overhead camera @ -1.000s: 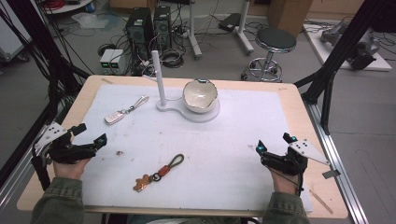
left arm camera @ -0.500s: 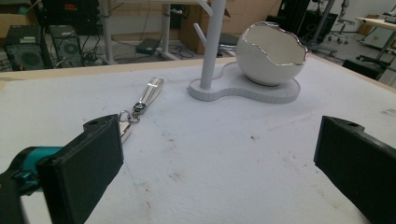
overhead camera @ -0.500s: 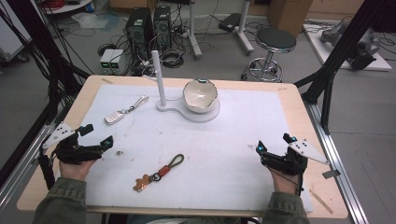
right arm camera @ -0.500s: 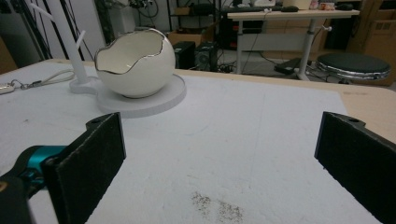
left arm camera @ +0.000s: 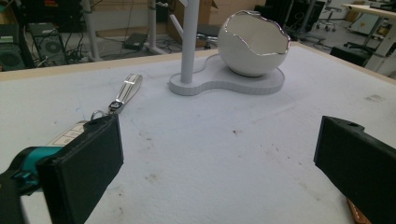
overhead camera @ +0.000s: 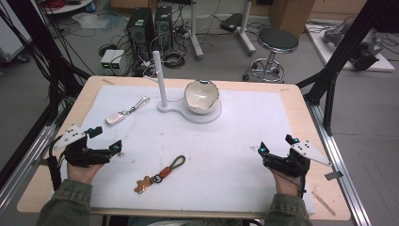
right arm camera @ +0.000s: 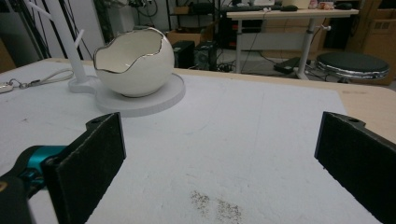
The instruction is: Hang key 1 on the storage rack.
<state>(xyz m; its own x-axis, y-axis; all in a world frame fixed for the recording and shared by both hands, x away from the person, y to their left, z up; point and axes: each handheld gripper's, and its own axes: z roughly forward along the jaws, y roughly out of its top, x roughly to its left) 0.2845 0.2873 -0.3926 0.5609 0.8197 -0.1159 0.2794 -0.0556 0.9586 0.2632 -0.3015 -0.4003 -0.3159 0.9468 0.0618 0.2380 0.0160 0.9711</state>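
Note:
A white eggshell-shaped bowl (overhead camera: 201, 95) sits on a white stand base (overhead camera: 209, 116) with an upright post (overhead camera: 160, 80) at the table's far middle. A white key fob with a strap (overhead camera: 115, 117) lies left of the stand. A brown leather keychain with a bear charm (overhead camera: 160, 174) lies at the front middle. My left gripper (overhead camera: 107, 139) is open near the left edge, between fob and keychain, and holds nothing. My right gripper (overhead camera: 275, 144) is open at the front right, empty. The left gripper view has the fob (left arm camera: 70, 135) by the left jaw and the bowl (left arm camera: 252, 46) ahead.
A white mat (overhead camera: 244, 141) covers the wooden table (overhead camera: 301, 94). Beyond the far edge stand computer towers (overhead camera: 150, 23), cables and a round stool (overhead camera: 277, 42). Black frame bars (overhead camera: 339, 61) rise at both sides.
My left gripper has slid a little to the right, toward the middle of the mat. The right gripper and the objects have stayed put.

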